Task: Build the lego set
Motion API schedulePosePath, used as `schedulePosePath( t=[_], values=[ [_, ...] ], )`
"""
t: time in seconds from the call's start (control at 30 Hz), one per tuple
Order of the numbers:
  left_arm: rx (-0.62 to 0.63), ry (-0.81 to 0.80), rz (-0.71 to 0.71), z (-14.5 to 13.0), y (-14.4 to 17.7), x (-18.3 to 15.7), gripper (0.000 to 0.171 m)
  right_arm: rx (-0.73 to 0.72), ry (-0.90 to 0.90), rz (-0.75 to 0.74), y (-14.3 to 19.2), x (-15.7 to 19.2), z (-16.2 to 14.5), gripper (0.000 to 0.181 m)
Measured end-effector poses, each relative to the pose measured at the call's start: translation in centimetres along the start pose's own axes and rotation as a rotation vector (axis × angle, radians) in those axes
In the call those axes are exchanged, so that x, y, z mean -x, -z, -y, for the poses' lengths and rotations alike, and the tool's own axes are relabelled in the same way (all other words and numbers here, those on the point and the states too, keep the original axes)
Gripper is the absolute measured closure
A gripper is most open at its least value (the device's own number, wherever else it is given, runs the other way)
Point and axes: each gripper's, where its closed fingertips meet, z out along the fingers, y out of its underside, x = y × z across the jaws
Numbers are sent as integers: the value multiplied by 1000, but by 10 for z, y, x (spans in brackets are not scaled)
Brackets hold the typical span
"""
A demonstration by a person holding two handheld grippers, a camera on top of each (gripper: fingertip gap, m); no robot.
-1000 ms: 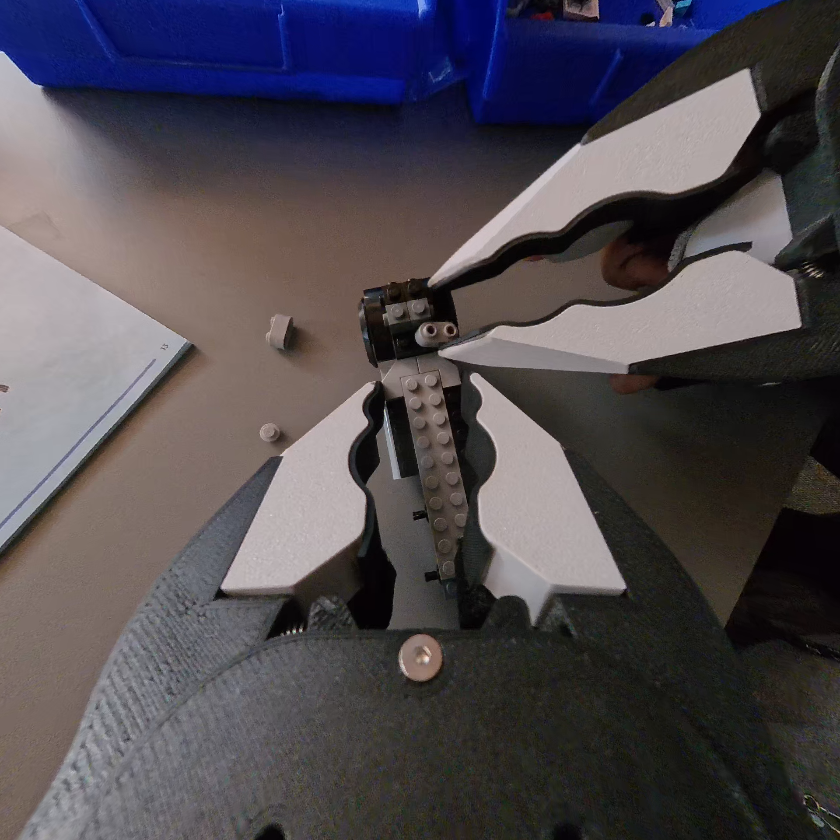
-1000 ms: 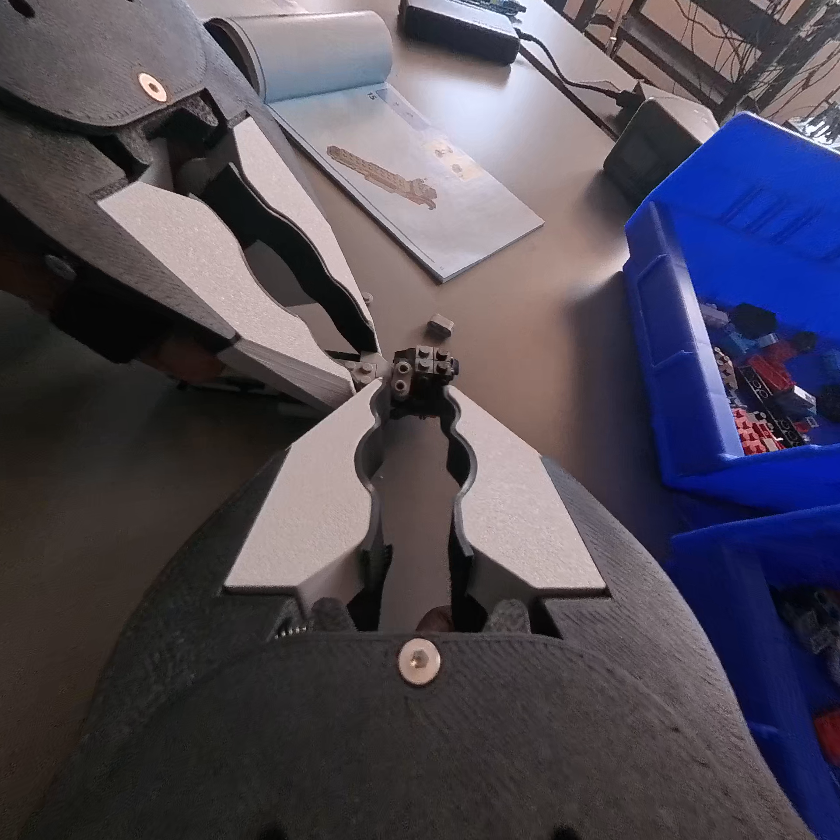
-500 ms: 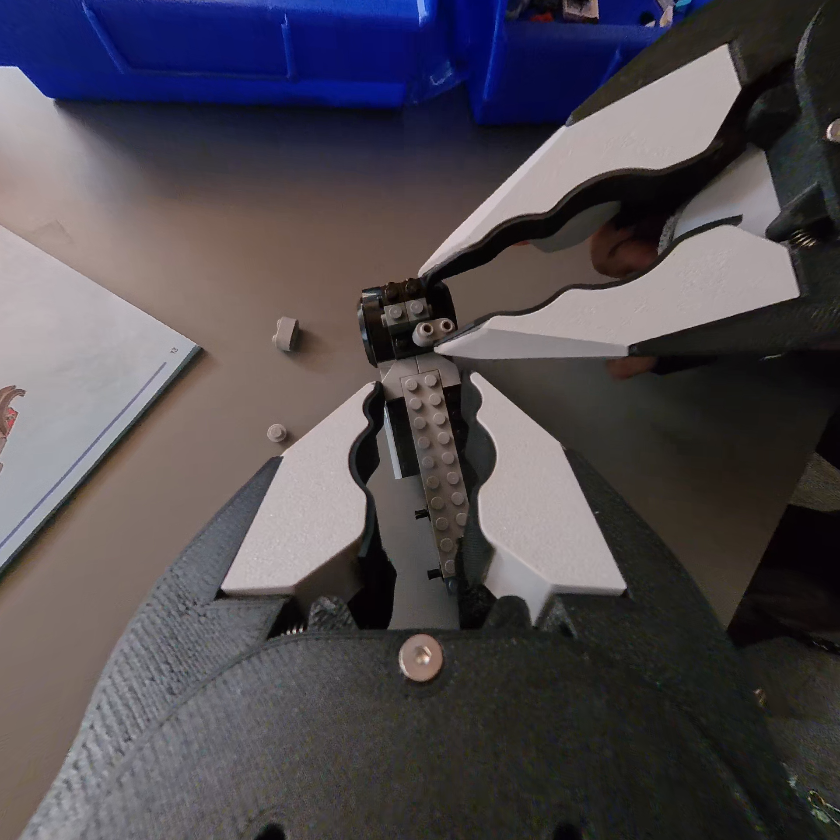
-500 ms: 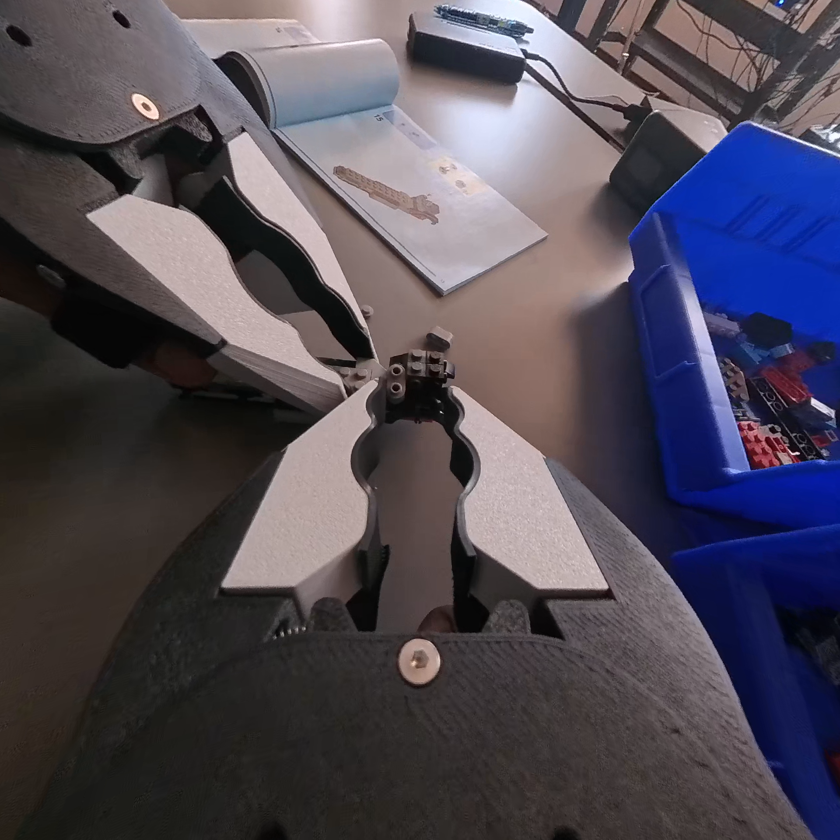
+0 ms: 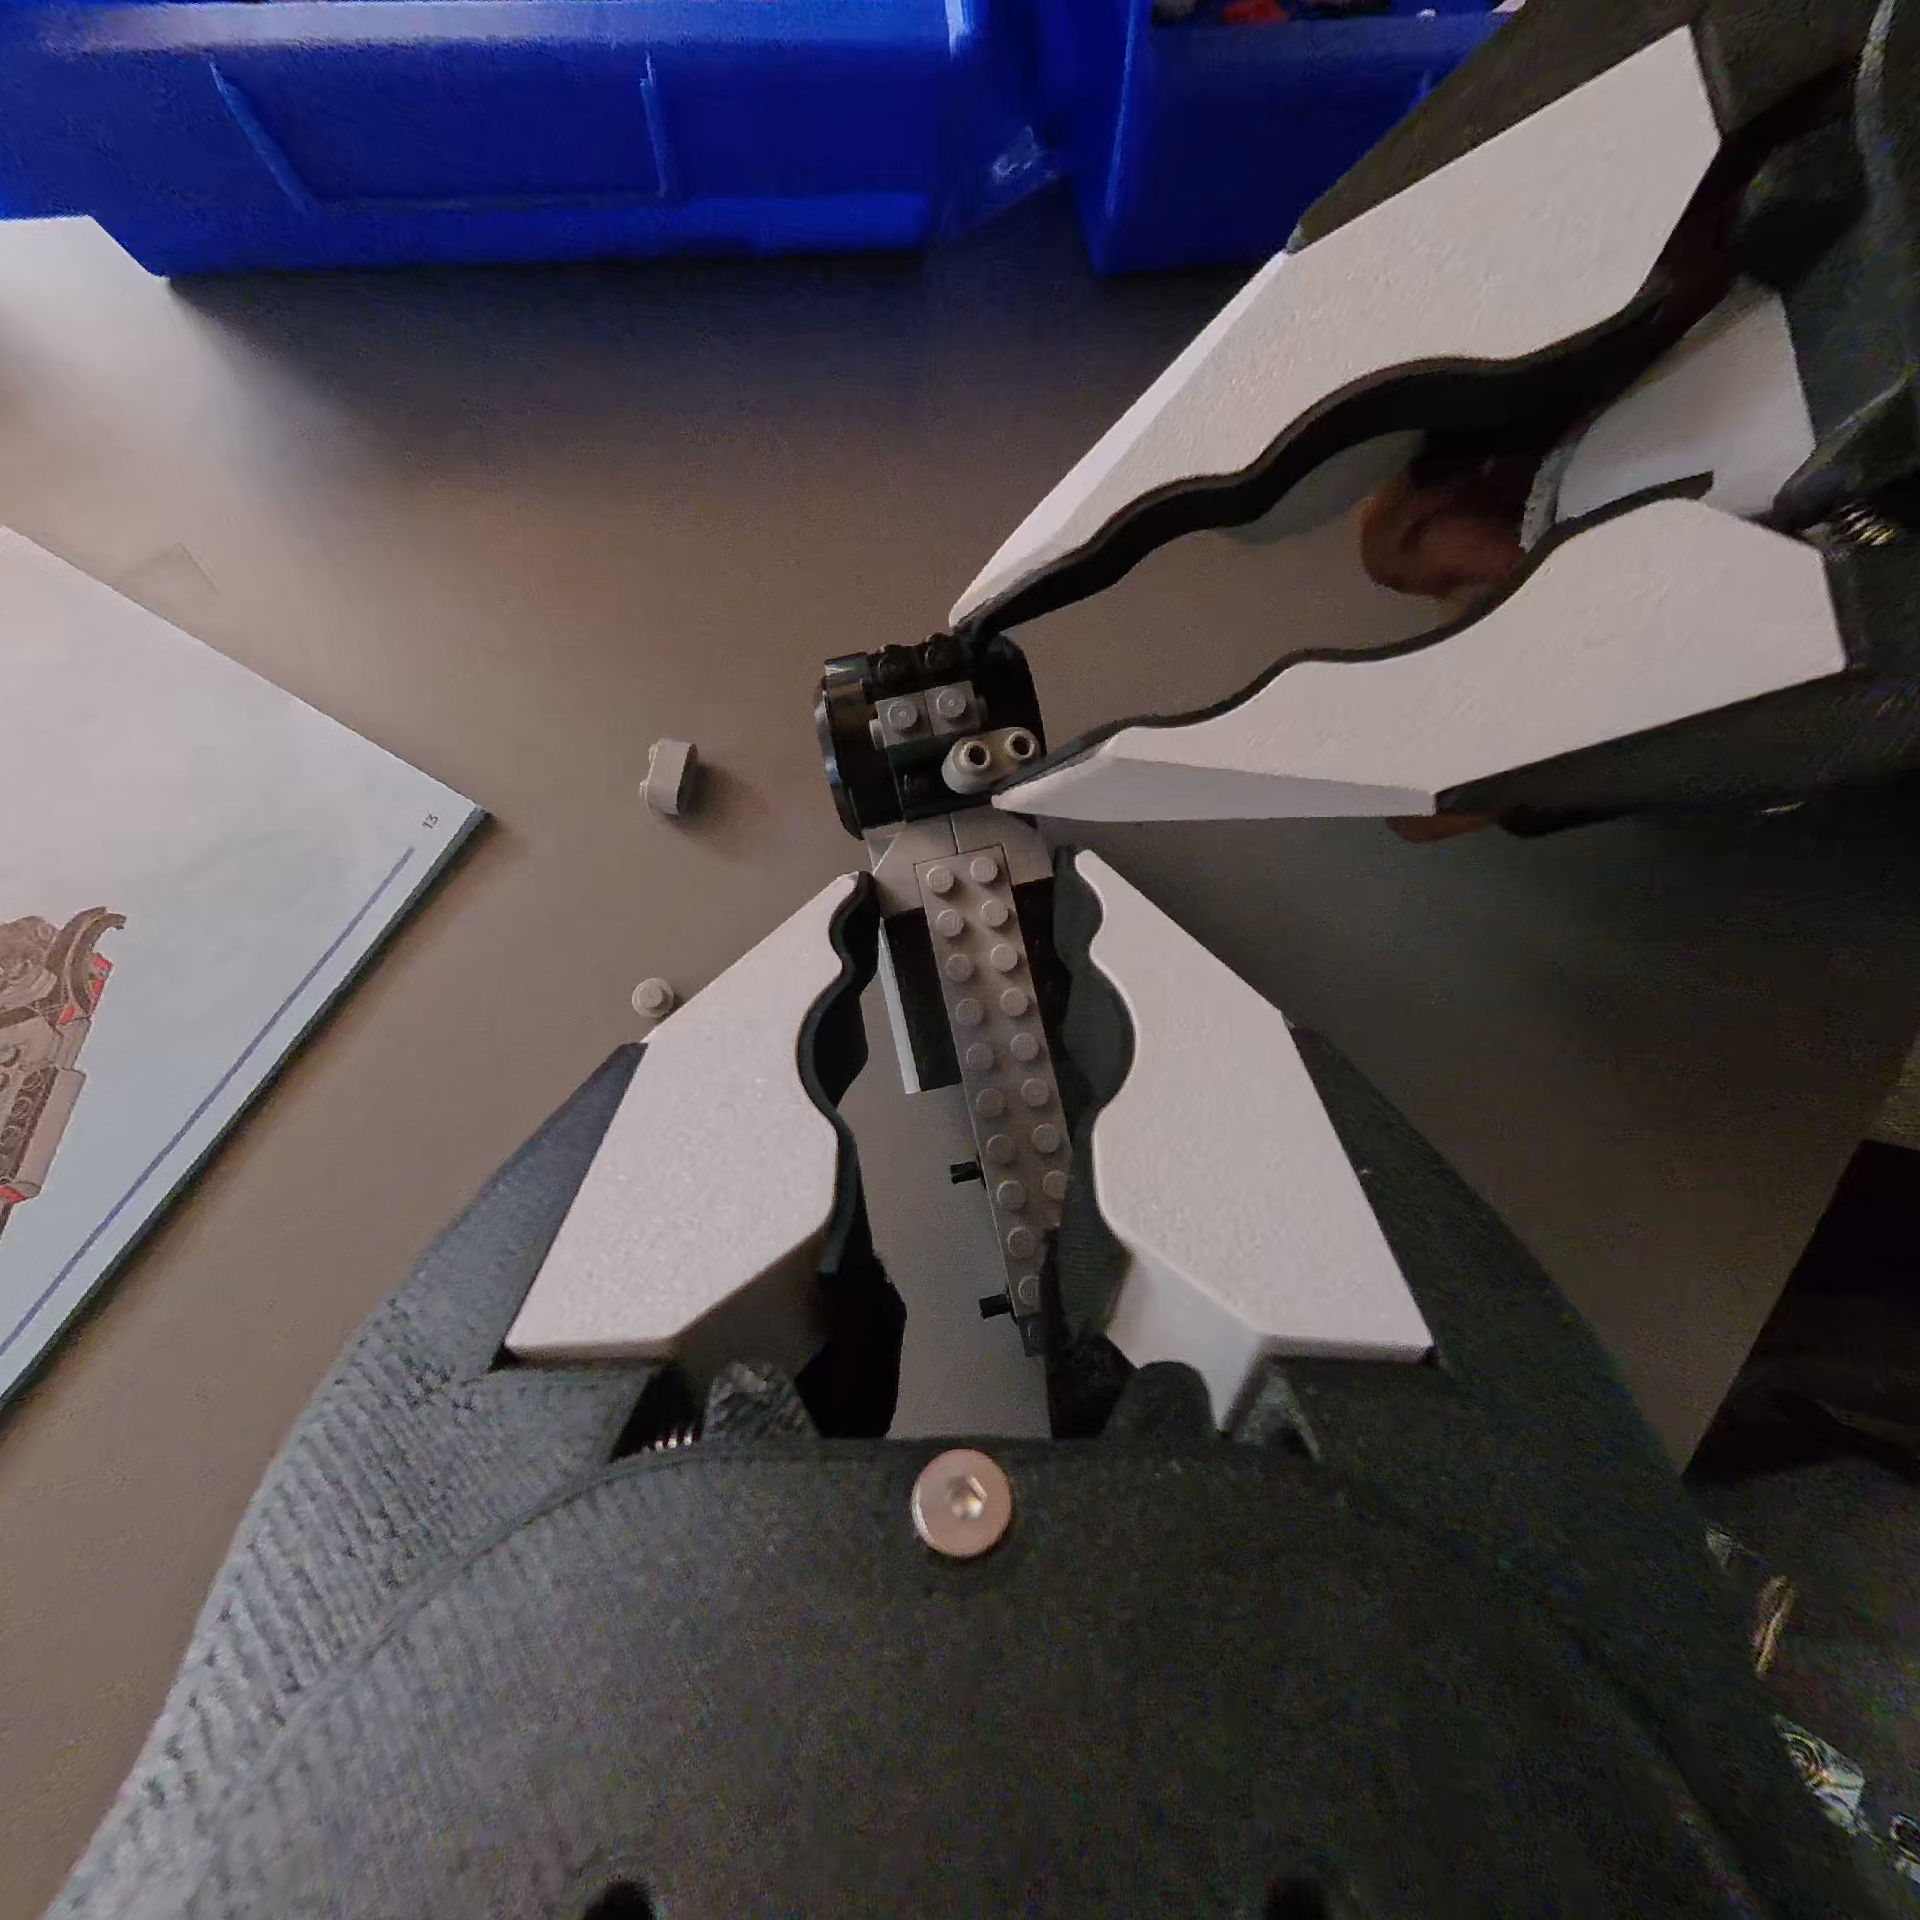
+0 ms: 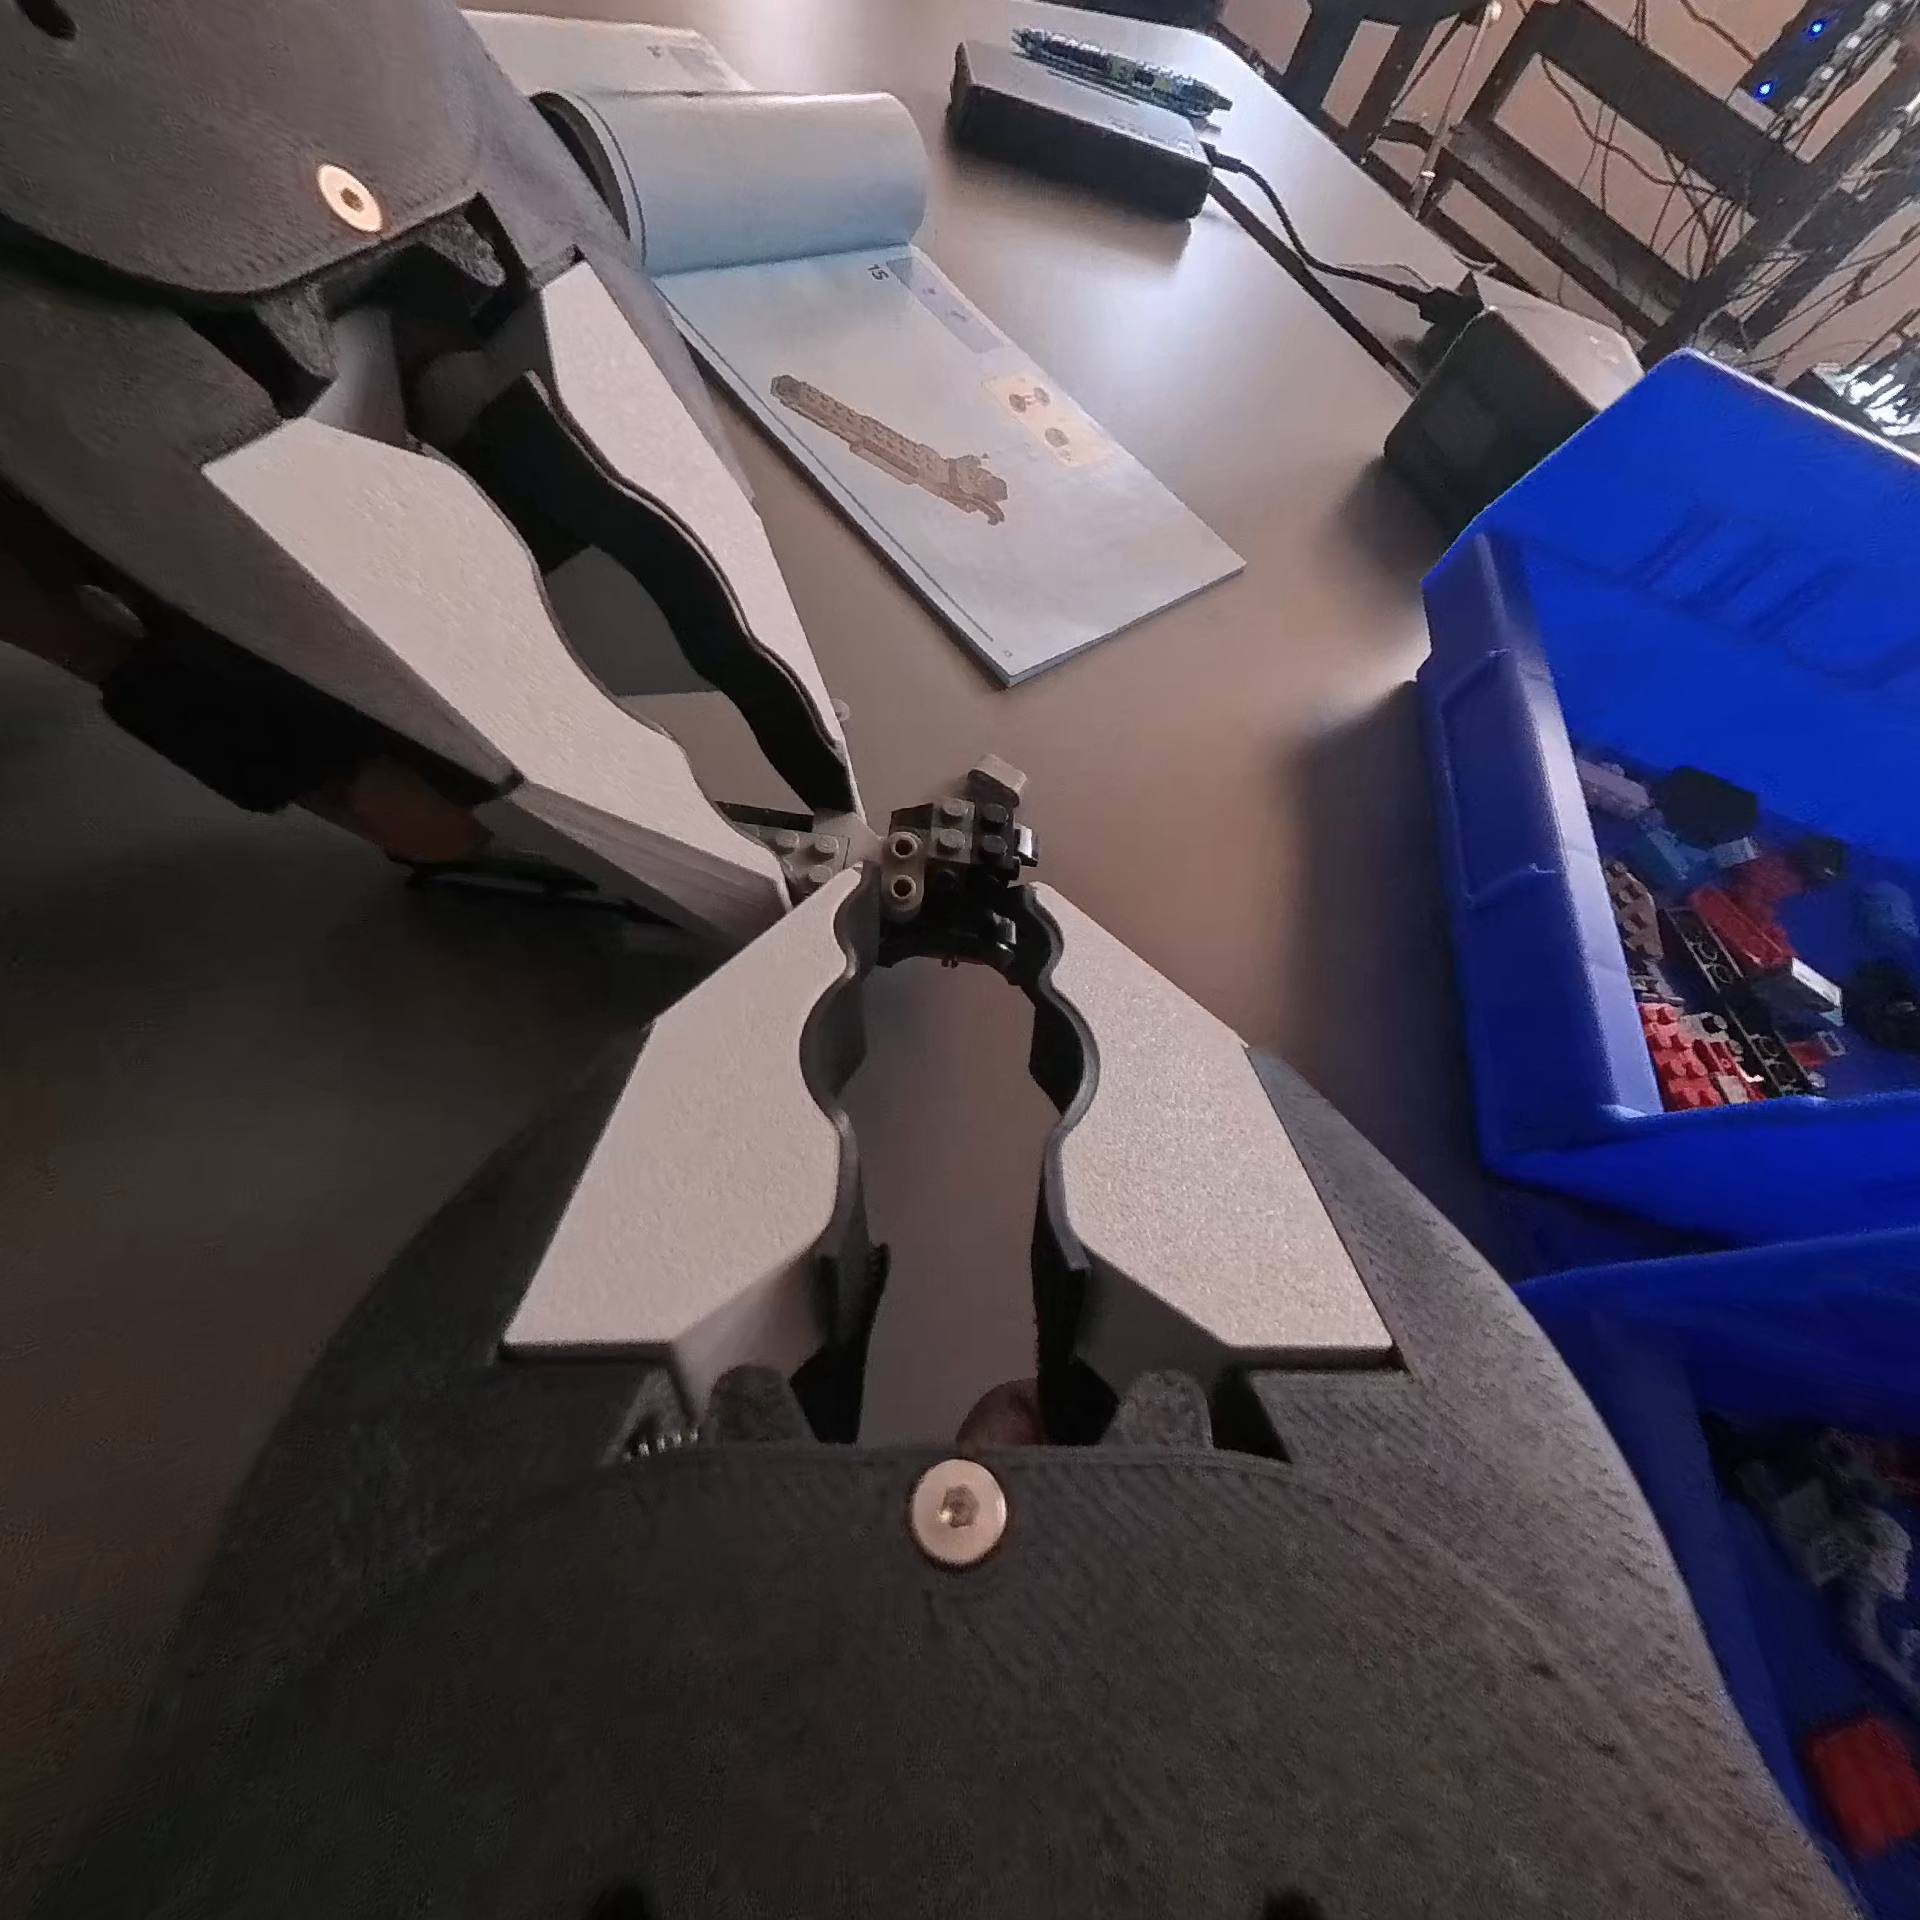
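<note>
My left gripper (image 5: 961,883) is shut on a long grey lego model (image 5: 997,1049). The model is a studded grey plate over black and white parts, and it lies lengthwise between the fingers. A black block (image 5: 914,727) with grey studs and a light grey two-hole piece (image 5: 992,750) sits at the model's far end. My right gripper (image 6: 945,894) is shut on this black block (image 6: 961,852). In the left wrist view it comes in from the upper right (image 5: 982,717). The left gripper shows at the upper left of the right wrist view (image 6: 821,831).
Two small loose grey pieces (image 5: 673,776) (image 5: 651,997) lie on the dark table left of the model. An open instruction booklet (image 5: 187,883) (image 6: 987,488) lies beyond them. Blue bins (image 5: 520,125) holding several bricks (image 6: 1662,831) stand along the table edge. Black boxes (image 6: 1081,125) (image 6: 1475,416) with cables sit farther off. The tips of both grippers are at nearly the same place.
Both grippers keep their hold. The joined pair has drifted slightly over the table, so more of the booklet shows in the left wrist view. The right gripper has tilted a little.
</note>
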Motion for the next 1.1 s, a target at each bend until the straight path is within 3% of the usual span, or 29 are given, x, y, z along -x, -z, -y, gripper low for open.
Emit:
schedulePosePath(
  t=[0.47, 0.63, 1.1],
  values=[
    [3, 0, 2, 0, 1, 0, 136, -5, 53, -23, 1, 1, 1, 154],
    [10, 2, -2, -2, 0, 0, 136, 0, 48, -37, 0, -1, 0, 146],
    [7, -4, -16, -2, 0, -5, 136, -16, 25, -3, 0, 1, 0, 150]
  ],
)
